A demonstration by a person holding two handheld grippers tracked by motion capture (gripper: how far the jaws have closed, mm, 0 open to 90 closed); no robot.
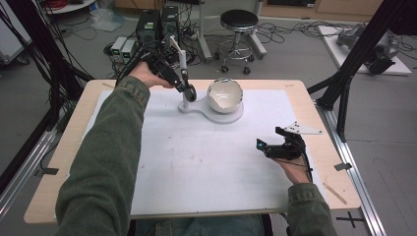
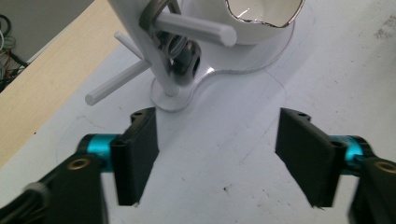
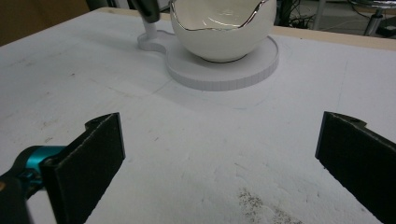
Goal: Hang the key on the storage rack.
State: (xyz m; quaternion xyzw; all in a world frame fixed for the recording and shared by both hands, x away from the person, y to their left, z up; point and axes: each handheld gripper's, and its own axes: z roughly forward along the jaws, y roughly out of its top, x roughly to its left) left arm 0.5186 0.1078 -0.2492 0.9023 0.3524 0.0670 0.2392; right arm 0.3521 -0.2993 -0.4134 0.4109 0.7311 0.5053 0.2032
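Dark metal ring (image 2: 180,51) hangs on the white plastic peg stand (image 2: 161,70), looped around the post under a horizontal peg, at the far side of the white-topped table (image 1: 196,167). White egg-shaped bowl with a jagged silver rim (image 1: 225,95) sits on the round end of the same white base (image 3: 224,74), just beside the post. Left gripper (image 1: 186,88) is right at the stand, jaws apart with nothing between them, pads clear of the ring. Right gripper (image 1: 268,147) hovers near the table's right edge, well apart from the stand, jaws wide and empty. My read: hanging step looks done, ring released; what's left is backing the left gripper away, unless more pieces go on the other pegs.
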